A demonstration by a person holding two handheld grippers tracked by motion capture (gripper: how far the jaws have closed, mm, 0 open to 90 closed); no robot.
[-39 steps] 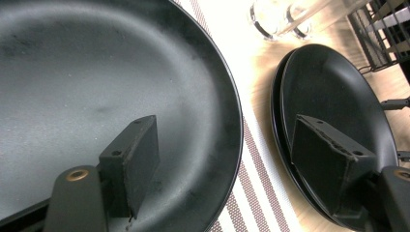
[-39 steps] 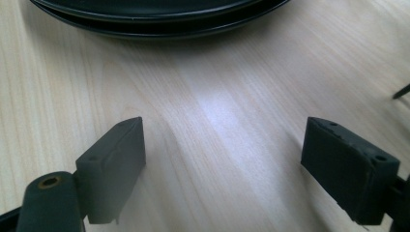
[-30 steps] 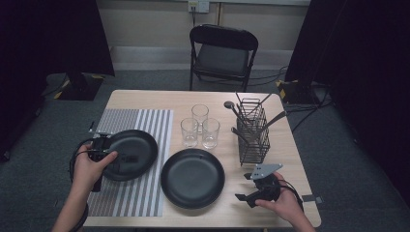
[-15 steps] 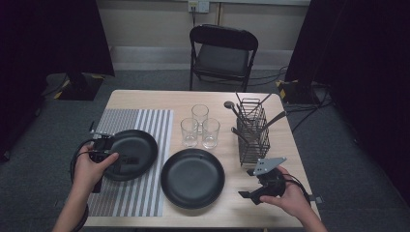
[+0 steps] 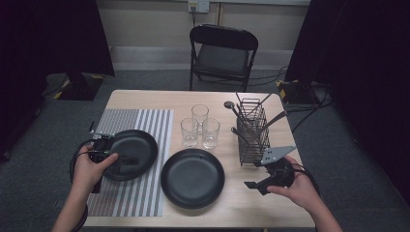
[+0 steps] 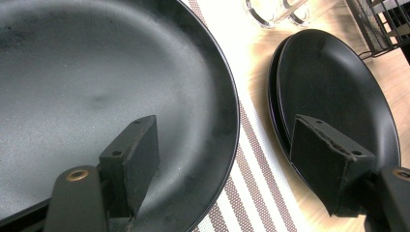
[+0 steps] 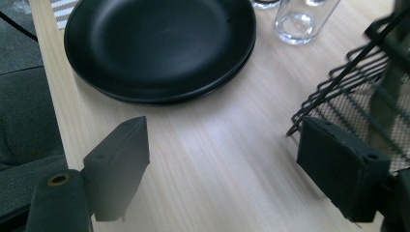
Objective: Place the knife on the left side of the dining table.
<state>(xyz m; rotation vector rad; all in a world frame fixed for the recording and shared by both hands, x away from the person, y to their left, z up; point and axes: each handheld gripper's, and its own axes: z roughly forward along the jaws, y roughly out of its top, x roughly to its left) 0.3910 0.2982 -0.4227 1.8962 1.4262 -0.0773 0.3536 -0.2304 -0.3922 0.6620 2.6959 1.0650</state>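
A black plate (image 5: 138,147) (image 6: 96,72) lies on a striped placemat (image 5: 145,193) (image 6: 256,183). My left gripper (image 5: 118,152) (image 6: 222,130) is open at the plate's left side, one jaw over the plate's inside and the other past its rim. A second black plate (image 5: 193,176) (image 6: 338,87) (image 7: 159,43) sits on the bare wood at the centre and looks stacked on another plate. My right gripper (image 5: 256,176) (image 7: 223,128) hangs open over bare wood, between that stack and a wire caddy (image 5: 252,135) (image 7: 358,92), with nothing between its jaws.
Three clear glasses (image 5: 199,126) (image 7: 302,19) stand behind the centre plate. The caddy holds several dark utensils. A folding chair (image 5: 222,53) stands beyond the far edge of the table (image 5: 241,208). Grey carpet surrounds the table.
My right gripper has crept forward and slightly right, closer to the wire caddy. The left gripper and the plates have stayed put.
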